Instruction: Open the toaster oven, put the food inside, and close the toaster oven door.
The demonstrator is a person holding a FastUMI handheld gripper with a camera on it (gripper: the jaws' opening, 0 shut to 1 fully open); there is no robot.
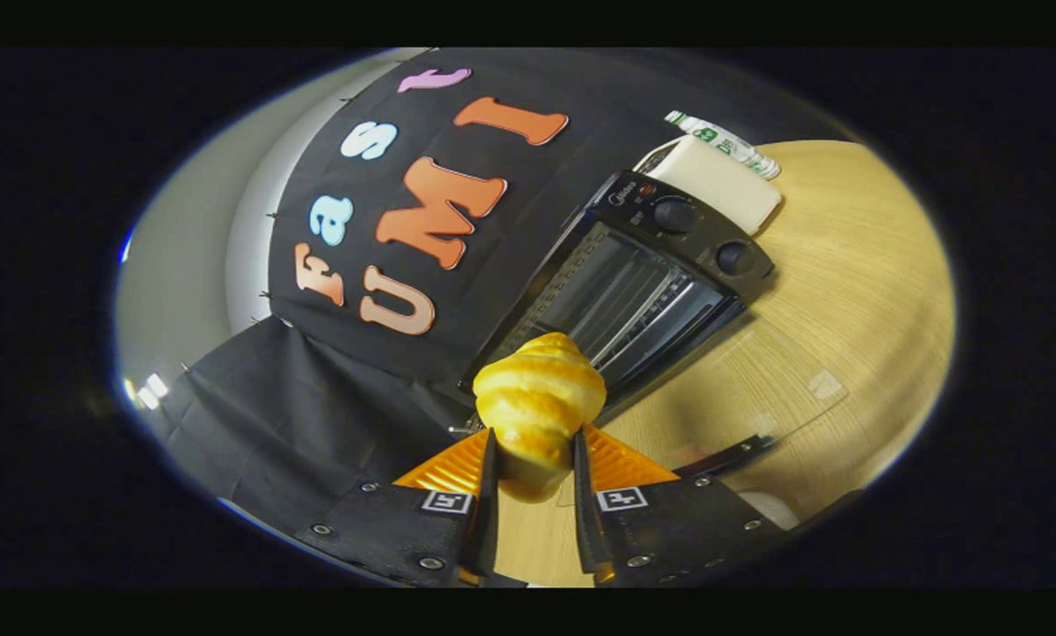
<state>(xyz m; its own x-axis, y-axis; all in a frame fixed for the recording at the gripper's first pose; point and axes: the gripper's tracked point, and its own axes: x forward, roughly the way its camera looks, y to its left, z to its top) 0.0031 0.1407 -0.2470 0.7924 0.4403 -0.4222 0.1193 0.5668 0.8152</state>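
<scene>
Fingers (492, 481) of the hand-held gripper (535, 495) were clamped on a golden-brown, glossy croissant (539, 402), one pressing on each side of its lower, narrow end, so that the pastry stood up out of the gap with its ridged, wider body above the fingertips. The croissant was lifted clear of the light wooden bench (854, 300), whose grain showed beyond and beside the fingers.

Just beyond the croissant stood a black toaster oven (642, 283) on the bench, seen at a strong tilt because the gripper was rolled to one side. Its glass door (757, 389) was swung fully down and lay open in front of the cavity, near the bench surface, with a dark handle (726, 455) along its far edge beside the fingers. Inside the cavity a metal wire rack (634, 305) was visible, with nothing on it. Two round black knobs (673, 215) sat on the control panel at the oven's side.

Behind the oven lay a cream-white, rounded rectangular object (722, 181), and past it a white packet with green print (726, 141); what either was could not be told.
</scene>
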